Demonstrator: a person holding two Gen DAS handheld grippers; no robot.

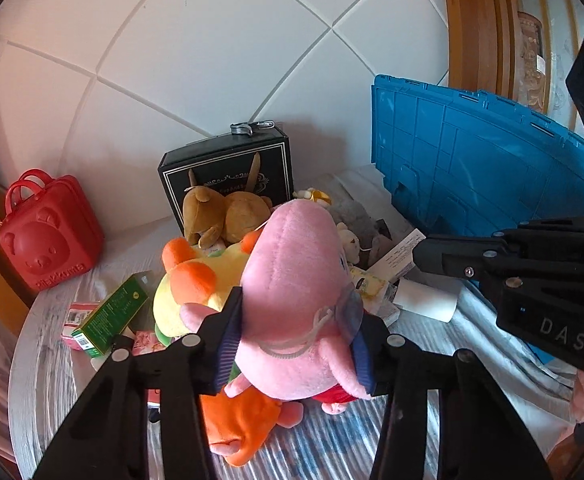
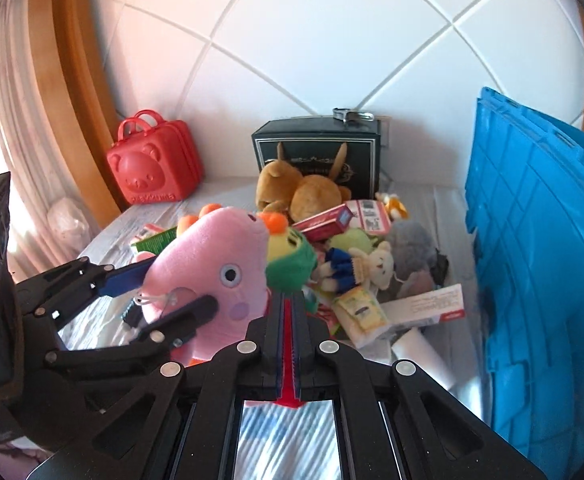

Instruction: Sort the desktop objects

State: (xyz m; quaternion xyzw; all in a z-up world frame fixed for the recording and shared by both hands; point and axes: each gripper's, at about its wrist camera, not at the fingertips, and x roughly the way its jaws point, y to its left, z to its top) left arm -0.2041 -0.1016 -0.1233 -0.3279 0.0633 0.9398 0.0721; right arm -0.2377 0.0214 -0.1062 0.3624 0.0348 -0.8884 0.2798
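My left gripper is shut on a pink pig plush, squeezing its head between the blue pads and holding it over a pile of toys. The pig and the left gripper also show in the right wrist view. My right gripper has its fingers pressed together with a thin red strip between them, likely the pig's red clothing. Its tips are beside a yellow and green plush. The right gripper shows at the right of the left wrist view.
A yellow and orange plush, brown plush, black gift box, green carton and small boxes lie on the white table. A red bear case stands left. A blue crate stands right.
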